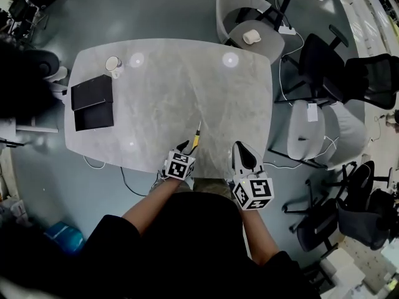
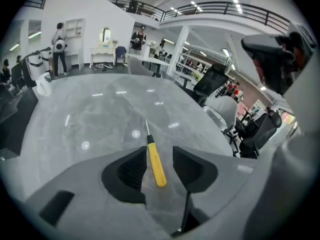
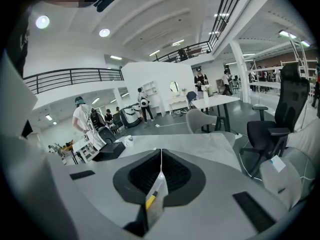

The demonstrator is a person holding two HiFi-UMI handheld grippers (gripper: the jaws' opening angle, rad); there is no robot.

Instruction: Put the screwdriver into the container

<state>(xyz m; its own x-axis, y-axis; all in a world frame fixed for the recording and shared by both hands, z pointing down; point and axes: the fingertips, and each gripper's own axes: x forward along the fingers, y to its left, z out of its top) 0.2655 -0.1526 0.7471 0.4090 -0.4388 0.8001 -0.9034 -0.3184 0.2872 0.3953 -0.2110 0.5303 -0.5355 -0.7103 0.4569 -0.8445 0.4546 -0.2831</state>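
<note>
Both forearms reach forward from dark sleeves over the near edge of the grey marble-patterned table (image 1: 168,92). The left gripper (image 1: 189,147) tilts steeply down toward the tabletop close to that near edge, with its marker cube facing up at the camera. The right gripper (image 1: 242,147) sits just beside it, to its right, held at a shallower angle and pointing across the table.

In the left gripper view, the left gripper (image 2: 159,159) has its jaws standing well apart. The screwdriver (image 2: 156,165) lies flat on the table between them, and neither pad presses on it. In the right gripper view, the right gripper (image 3: 161,159) has its jaws closed together with nothing caught between them.

The screwdriver (image 1: 196,139) has a slim yellow handle with a short black collar and a thin metal shaft. Its tip points away from the person.

The black container (image 1: 92,101) rests near the table's far left edge, well apart from the screwdriver. It appears to be a box lying open, though it is too small to be sure
</note>
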